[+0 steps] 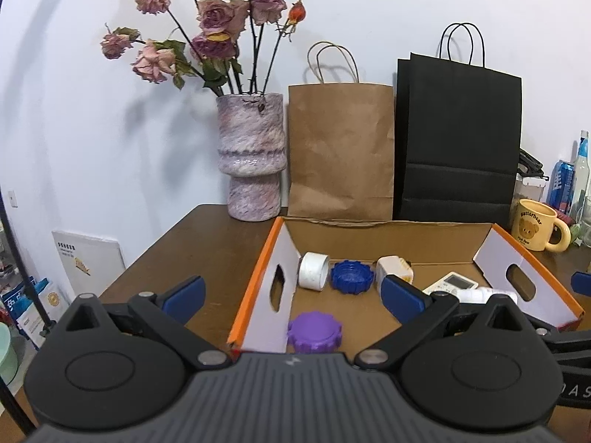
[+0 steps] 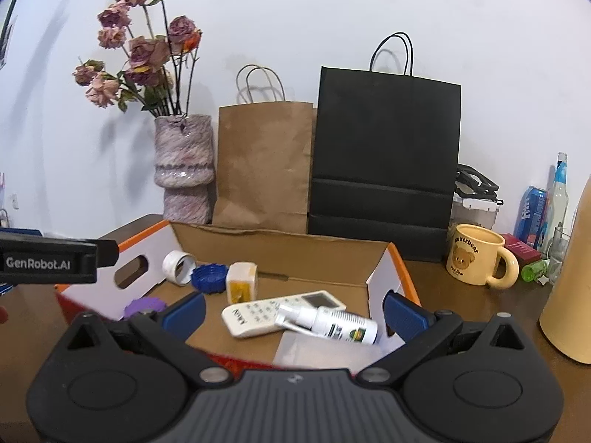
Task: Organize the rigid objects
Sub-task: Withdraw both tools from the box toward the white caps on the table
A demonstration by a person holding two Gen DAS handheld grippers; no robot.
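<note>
Lying in the box are your remote and spray bottle — bottle resting partly on the remote — with a purple lid at the near left corner. Both your tongs, left and right, gape empty above the counter.

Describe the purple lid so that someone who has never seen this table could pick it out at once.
Find the open cardboard box with orange edges, in front of the paper bags. The purple lid lies flat on its floor in the near left corner, by the white end wall with the hand slot. Unlike the blue lid at the back, it is purple and sits alone.
</note>
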